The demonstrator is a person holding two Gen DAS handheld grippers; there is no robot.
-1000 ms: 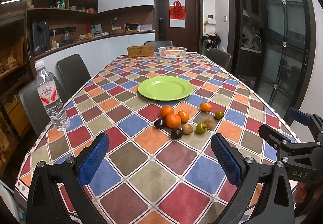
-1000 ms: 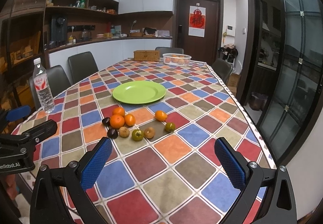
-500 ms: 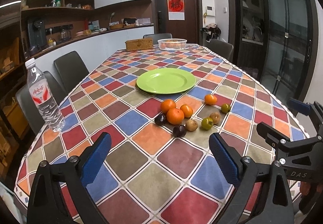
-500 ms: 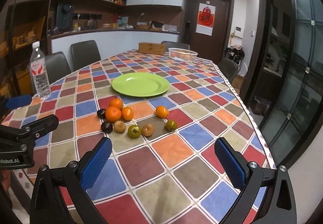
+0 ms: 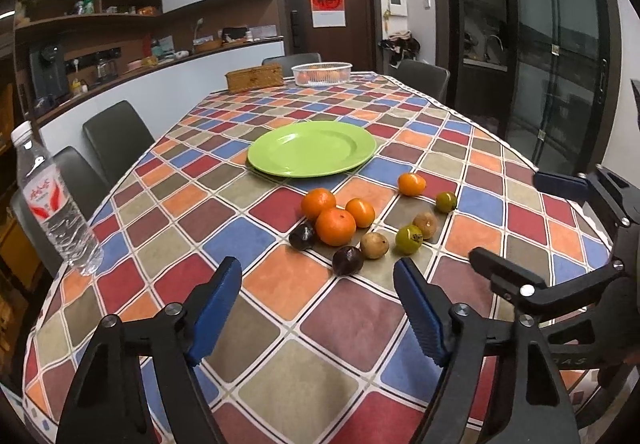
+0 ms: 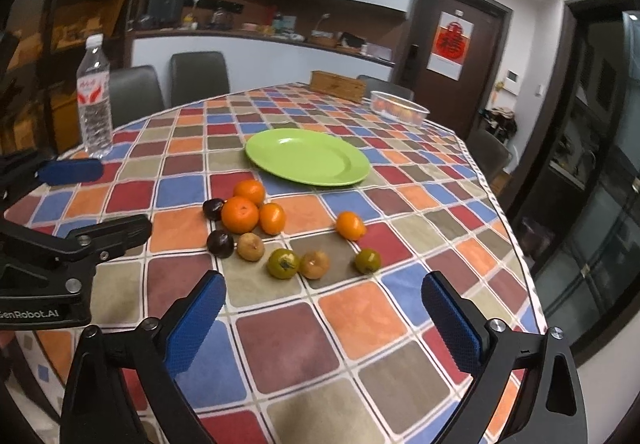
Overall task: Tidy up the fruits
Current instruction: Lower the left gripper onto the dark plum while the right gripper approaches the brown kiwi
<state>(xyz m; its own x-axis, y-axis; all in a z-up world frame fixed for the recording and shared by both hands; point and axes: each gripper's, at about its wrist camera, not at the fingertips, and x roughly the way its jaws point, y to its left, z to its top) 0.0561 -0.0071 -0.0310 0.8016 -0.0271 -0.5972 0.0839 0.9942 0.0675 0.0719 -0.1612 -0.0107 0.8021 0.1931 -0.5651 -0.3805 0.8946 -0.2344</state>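
Note:
Several small fruits lie loose on the checkered tablecloth: oranges [image 5: 335, 226] [image 6: 239, 214], two dark plums [image 5: 347, 260] [image 6: 220, 243], brown ones [image 5: 374, 245] and green ones [image 5: 409, 239] [image 6: 283, 263]. An empty green plate [image 5: 312, 148] [image 6: 307, 156] sits just beyond them. My left gripper [image 5: 318, 310] is open and empty, low over the near table, short of the fruits. My right gripper [image 6: 324, 328] is open and empty, also short of them. Each gripper shows at the edge of the other's view.
A water bottle [image 5: 56, 203] [image 6: 94, 97] stands at the left table edge. A clear bowl of fruit [image 5: 321, 73] and a woven box [image 5: 253, 76] stand at the far end. Chairs line the left side. The table's right edge [image 6: 516, 244] drops off near a glass door.
Both grippers have moved forward and lower toward the fruit cluster. The left jaws have narrowed somewhat but stay open. The fruits and plate have not moved.

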